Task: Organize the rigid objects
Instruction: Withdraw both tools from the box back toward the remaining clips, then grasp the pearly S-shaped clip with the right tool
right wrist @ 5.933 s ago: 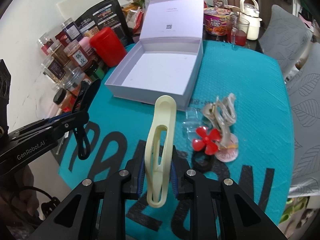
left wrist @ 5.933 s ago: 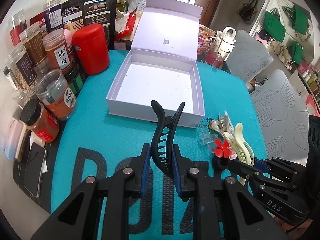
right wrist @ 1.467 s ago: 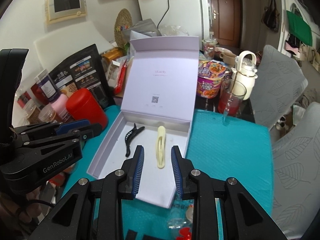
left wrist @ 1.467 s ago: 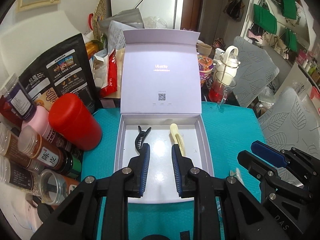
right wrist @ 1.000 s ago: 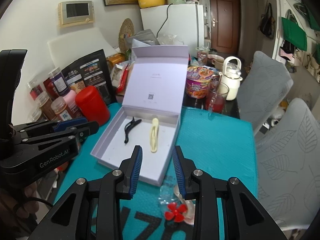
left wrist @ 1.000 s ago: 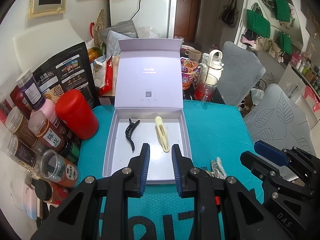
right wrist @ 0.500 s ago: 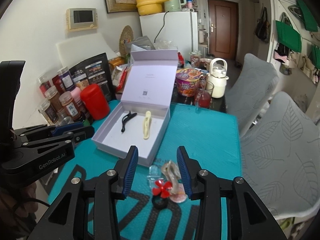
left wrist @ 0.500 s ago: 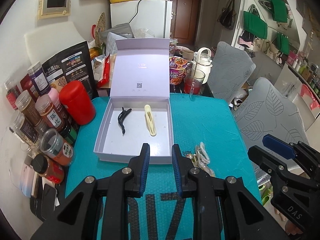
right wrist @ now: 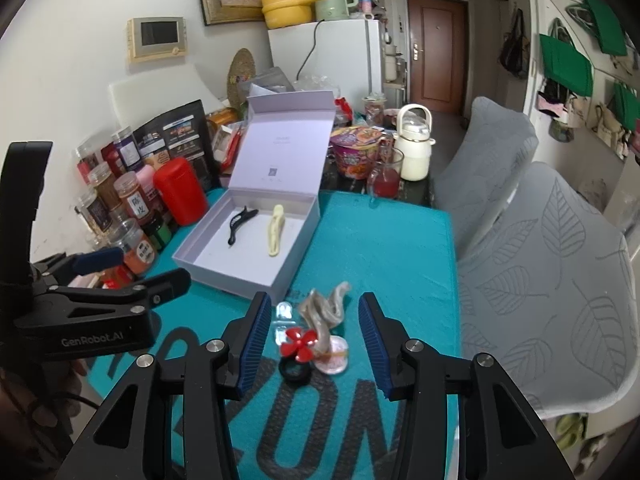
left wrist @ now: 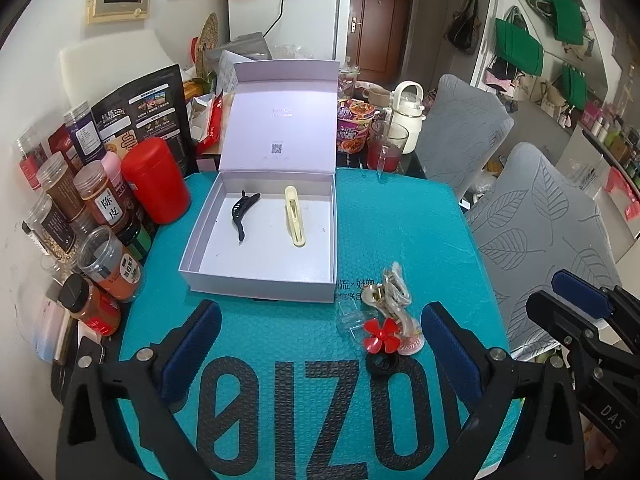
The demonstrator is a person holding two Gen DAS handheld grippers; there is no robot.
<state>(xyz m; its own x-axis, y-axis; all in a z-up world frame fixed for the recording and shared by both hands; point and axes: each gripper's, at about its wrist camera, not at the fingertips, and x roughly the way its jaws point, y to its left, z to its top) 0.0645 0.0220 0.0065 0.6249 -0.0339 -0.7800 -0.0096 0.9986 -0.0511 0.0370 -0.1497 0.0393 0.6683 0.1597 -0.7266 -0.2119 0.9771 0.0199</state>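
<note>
With the black clip (left wrist: 242,215) and cream clip (left wrist: 294,221) already lying in the box (left wrist: 256,282), I judge the next pick is in hand. My left gripper (left wrist: 320,346) is spreading wide, empty. My right gripper (right wrist: 311,338) is widening too, empty, hovering over the pile (right wrist: 316,330) beside the box. Next I must lower and single out one clip.

The right tool (right wrist: 310,332) hangs over the teal table (right wrist: 384,248) with its jaws opening and nothing pressed between them. Framed between them lie a red flower clip (right wrist: 298,345), a beige claw clip (right wrist: 324,312) and a clear clip (right wrist: 283,312). At 11 o'clock the open lavender box (right wrist: 224,272) holds a black clip (right wrist: 239,224) and a cream clip (right wrist: 275,234). The left tool (right wrist: 132,278) sits at 9 o'clock.
</note>
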